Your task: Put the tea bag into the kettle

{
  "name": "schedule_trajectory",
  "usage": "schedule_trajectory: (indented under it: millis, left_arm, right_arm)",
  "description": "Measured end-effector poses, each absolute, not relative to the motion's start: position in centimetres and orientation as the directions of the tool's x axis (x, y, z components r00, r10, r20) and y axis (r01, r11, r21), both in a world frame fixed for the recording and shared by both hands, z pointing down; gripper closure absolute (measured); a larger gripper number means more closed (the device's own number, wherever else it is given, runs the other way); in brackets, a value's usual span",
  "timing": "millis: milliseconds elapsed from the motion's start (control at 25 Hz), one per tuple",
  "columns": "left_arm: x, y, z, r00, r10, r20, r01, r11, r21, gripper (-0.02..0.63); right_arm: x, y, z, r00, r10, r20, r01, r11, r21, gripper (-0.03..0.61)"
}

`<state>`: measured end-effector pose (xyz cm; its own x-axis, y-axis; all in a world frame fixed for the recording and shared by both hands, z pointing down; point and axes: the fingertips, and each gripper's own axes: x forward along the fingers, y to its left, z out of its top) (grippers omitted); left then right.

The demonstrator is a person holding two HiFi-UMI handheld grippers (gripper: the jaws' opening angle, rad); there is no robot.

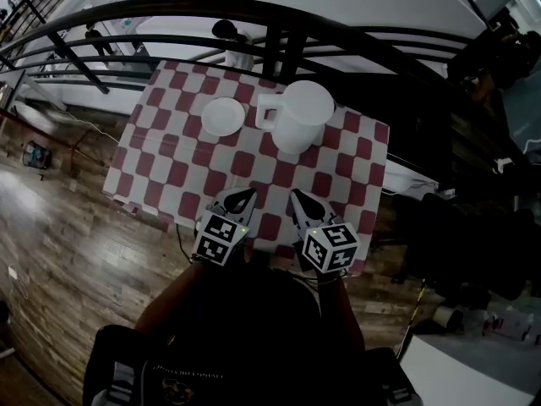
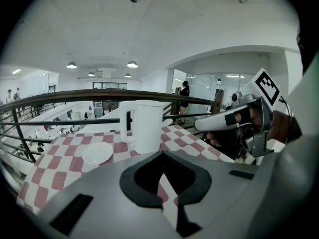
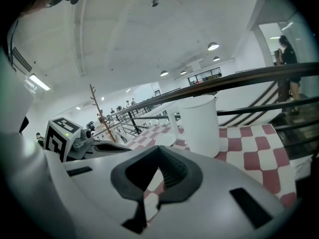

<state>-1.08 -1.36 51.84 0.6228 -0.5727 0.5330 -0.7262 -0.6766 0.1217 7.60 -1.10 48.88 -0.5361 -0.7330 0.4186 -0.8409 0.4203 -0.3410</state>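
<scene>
kettle (image 1: 303, 115), white with its handle turned toward the left, stands upright at the far side of a small table (image 1: 169, 176) covered in a red-and-white checked cloth, and a white saucer (image 1: 223, 116) lies just beside it on the handle side, not touching. the tea bag cannot be made out in any view (the saucer's top looks plain white from here). left gripper (image 1: 251, 191) hovers over the near edge of the table with its jaws pressed together and nothing between them; its own view looks past the closed tips at the kettle (image 2: 147, 126) and saucer (image 2: 97, 152) ahead. right gripper (image 1: 293, 193) hangs just beside it at the same near edge, jaws likewise together at the tips and empty, pointing toward the kettle (image 3: 199, 126). both grippers are well apart from the kettle. a dark curved railing (image 1: 169, 11) runs behind the table, and a wooden floor (image 1: 68, 252) lies to the left.
</scene>
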Motion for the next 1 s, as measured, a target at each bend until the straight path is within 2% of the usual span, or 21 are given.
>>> schedule_trajectory:
  millis: [1000]
  left_arm:
    - [-1.5,4.5,52.6,0.618,-0.547,0.565,-0.710,-0.697,0.101,0.611]
  right_arm:
    - [5.6,4.8,48.8,-0.593,-0.707,0.387,-0.805,0.504,-0.314,0.568]
